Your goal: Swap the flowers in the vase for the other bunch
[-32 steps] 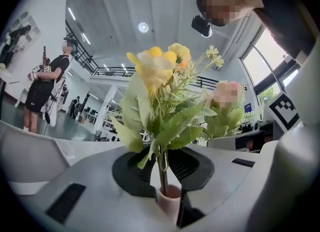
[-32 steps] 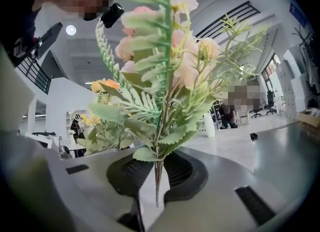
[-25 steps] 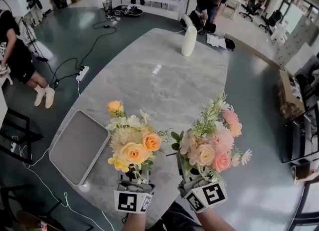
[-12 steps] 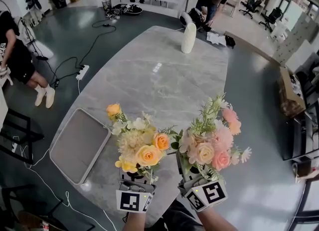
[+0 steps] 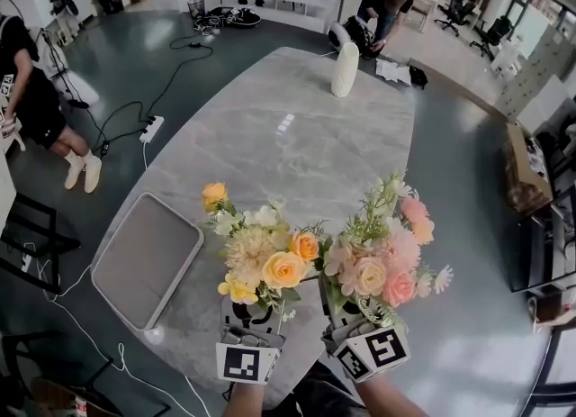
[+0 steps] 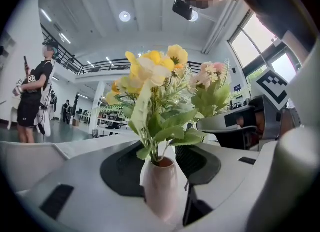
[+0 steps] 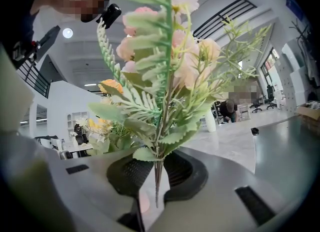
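Left gripper view: vase let go, pink bunch waiting in the other hand.

The left gripper [image 6: 160, 168] has just been opening. Its jaws stand wide, and neither pad seems to press on the pale vase [image 6: 161, 188] between them, which holds the yellow-and-orange bunch [image 6: 150, 73]. The right gripper [image 7: 152, 178] is nearly closed, pinching the thin stems of the pink bunch [image 7: 172, 70] upright just beside it. Both are at the near edge of the marble table [image 5: 288, 136], with a grey tray [image 5: 144, 258] off to the left. I'd say step 1, emptying the vase, is only starting. The left jaws need to rise to the stems, close there and pull straight up without tipping the vase.
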Demonstrator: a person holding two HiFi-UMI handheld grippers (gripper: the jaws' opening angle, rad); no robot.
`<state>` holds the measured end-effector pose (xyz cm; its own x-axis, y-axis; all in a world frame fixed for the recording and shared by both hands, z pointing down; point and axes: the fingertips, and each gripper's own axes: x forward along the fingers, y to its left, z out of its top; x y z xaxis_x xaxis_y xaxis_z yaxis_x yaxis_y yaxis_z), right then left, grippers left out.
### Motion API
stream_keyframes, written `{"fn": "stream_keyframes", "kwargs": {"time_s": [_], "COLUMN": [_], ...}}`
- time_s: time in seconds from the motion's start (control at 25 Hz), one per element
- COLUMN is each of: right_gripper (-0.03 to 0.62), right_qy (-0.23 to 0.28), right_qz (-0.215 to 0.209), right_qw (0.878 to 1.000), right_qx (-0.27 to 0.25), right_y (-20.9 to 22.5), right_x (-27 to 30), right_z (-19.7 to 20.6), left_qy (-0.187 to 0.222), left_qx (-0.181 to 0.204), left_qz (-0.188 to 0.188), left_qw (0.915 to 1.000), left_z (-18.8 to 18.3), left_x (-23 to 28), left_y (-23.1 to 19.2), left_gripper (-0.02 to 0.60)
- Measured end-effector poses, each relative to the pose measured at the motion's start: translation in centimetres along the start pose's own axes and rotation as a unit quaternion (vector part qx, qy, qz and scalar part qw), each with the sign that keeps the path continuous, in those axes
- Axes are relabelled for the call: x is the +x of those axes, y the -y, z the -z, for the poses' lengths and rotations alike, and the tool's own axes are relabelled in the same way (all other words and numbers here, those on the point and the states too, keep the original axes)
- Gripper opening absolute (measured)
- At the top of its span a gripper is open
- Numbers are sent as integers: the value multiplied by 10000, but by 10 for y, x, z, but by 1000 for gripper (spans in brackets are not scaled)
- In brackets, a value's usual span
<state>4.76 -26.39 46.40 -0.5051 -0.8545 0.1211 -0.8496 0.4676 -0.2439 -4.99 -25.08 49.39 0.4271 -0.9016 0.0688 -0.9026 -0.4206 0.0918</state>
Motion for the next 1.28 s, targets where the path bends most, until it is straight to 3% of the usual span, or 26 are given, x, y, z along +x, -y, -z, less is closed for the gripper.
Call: {"fn": "stream_keyframes", "kwargs": {"time_s": [1.0, 1.28], "right_gripper": [71, 71], "right_qy": [-79, -29], "right_qz": [284, 451], "right_qw": [9995, 9989], "right_qx": [77, 131], "right_y": [7, 7], "right_x": [-11, -32], "right_z": [14, 15], "left_qy": [-360, -323], "left_qx": [-201, -334], "left_qz": [77, 182], "left_qw": [9991, 9988], "left_z": [23, 21], "left_x": [-24, -46], "left_y": [5, 12], "left_gripper": [183, 65]}}
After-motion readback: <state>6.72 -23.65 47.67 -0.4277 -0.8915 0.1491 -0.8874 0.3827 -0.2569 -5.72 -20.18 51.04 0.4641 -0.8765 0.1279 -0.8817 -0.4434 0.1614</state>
